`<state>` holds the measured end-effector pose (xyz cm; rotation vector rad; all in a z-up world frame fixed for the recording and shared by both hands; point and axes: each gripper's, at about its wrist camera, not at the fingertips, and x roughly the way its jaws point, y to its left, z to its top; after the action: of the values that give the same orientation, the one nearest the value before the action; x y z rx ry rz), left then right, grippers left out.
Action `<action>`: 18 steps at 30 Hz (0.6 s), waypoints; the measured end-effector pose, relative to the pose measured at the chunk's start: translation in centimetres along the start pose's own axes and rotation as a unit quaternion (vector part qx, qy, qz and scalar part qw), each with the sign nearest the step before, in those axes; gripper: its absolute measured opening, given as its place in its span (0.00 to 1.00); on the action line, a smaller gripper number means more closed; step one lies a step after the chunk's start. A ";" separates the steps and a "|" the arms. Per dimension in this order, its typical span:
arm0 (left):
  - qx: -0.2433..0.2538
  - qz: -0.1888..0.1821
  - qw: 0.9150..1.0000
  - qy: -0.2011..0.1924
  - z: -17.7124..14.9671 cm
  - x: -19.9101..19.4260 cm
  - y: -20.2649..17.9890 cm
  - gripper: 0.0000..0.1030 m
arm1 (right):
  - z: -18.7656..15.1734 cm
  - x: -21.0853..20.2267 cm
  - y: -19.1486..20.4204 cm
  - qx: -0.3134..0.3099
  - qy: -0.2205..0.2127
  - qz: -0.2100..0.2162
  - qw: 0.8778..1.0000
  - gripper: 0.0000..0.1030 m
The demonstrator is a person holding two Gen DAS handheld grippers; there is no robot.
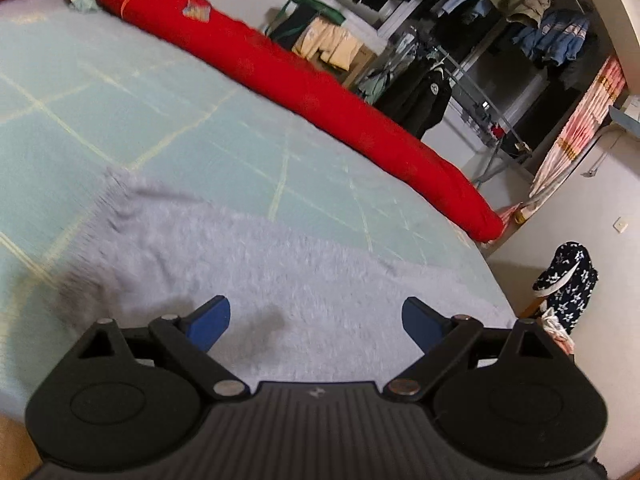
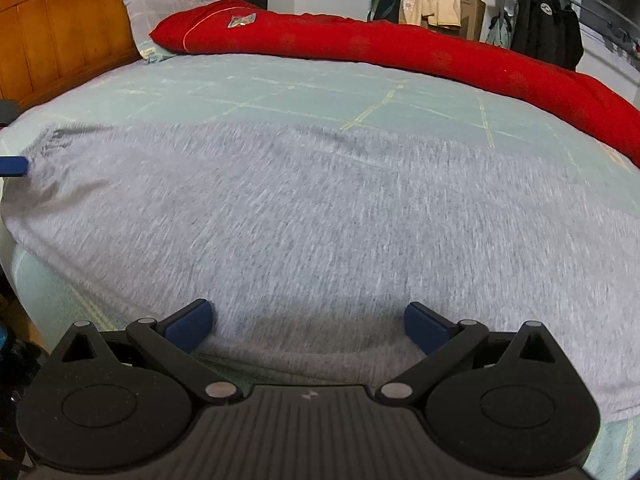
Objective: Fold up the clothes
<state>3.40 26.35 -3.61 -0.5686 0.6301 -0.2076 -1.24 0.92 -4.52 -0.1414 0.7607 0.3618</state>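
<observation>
A grey garment (image 2: pixel 320 216) lies spread flat along the near edge of the bed (image 2: pixel 280 92). The left hand-held gripper (image 1: pixel 316 322) and the right hand-held gripper (image 2: pixel 308 326) hover over it, both released and empty. Pinching only the top layer could bunch the fold.

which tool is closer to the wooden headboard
Left. The left tool sits at the grey garment's end nearest the wooden headboard; the right tool is further down the bed.
</observation>
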 end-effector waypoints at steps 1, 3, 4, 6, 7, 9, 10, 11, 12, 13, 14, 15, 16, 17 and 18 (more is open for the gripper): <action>0.005 0.004 1.000 -0.006 0.1 -0.6 -0.1 0.90 | -0.1 0.0 0.1 0.000 -0.001 -0.001 1.000 1.00; 0.007 0.011 1.000 -0.021 0.2 -1.8 0.1 0.90 | -0.1 0.0 0.2 -0.004 -0.002 -0.004 1.000 1.00; 0.002 0.015 0.999 -0.029 0.3 -2.4 0.4 0.90 | -0.1 0.0 0.2 -0.005 -0.002 -0.004 1.000 1.00; -0.014 0.019 0.999 -0.044 0.4 -3.5 1.5 0.90 | -0.1 -0.1 0.1 -0.003 -0.002 -0.001 1.000 1.00; -0.023 0.021 0.998 -0.050 0.4 -4.0 2.0 0.90 | 0.0 -0.1 0.0 -0.001 -0.001 0.001 1.000 1.00; -0.051 0.024 0.997 -0.056 0.1 -4.9 3.6 0.90 | 0.1 -0.1 0.0 0.000 0.001 0.001 1.000 1.00; -0.066 0.026 0.996 -0.058 -0.1 -5.2 4.3 0.90 | 0.2 -0.2 0.0 0.000 0.000 -0.001 1.000 1.00; -0.079 0.027 0.995 -0.059 -0.4 -5.4 5.0 0.90 | 0.4 -0.4 0.1 0.001 -0.002 -0.004 1.000 1.00; -0.091 0.026 0.994 -0.058 -0.6 -5.4 5.6 0.90 | 0.5 -0.6 0.2 0.002 -0.005 -0.008 1.000 1.00; -0.103 0.024 0.993 -0.057 -0.8 -5.3 6.2 0.90 | 0.6 -1.0 0.4 0.004 -0.009 -0.009 1.000 1.00; -0.116 0.022 0.991 -0.056 -0.9 -5.1 6.9 0.90 | 0.8 -1.5 0.5 0.007 -0.017 -0.006 1.000 1.00; -0.129 0.020 0.990 -0.054 -1.1 -4.9 7.5 0.90 | 1.1 -2.0 0.5 0.010 -0.023 -0.001 1.000 1.00; -0.141 0.018 0.988 -0.053 -1.3 -4.6 8.1 0.90 | 1.3 -2.5 0.6 0.013 -0.027 0.010 0.999 1.00; -0.153 0.018 0.987 -0.053 -1.4 -4.3 8.6 0.90 | 1.6 -3.0 0.7 0.017 -0.031 0.022 0.999 1.00; -0.165 0.016 0.985 -0.052 -1.5 -3.9 9.1 0.90 | 1.9 -3.4 0.8 0.019 -0.033 0.035 0.999 1.00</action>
<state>-0.50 34.61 -7.74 -0.8810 0.5745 -0.0408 -2.62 1.23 -0.79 -0.0663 0.7083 0.4165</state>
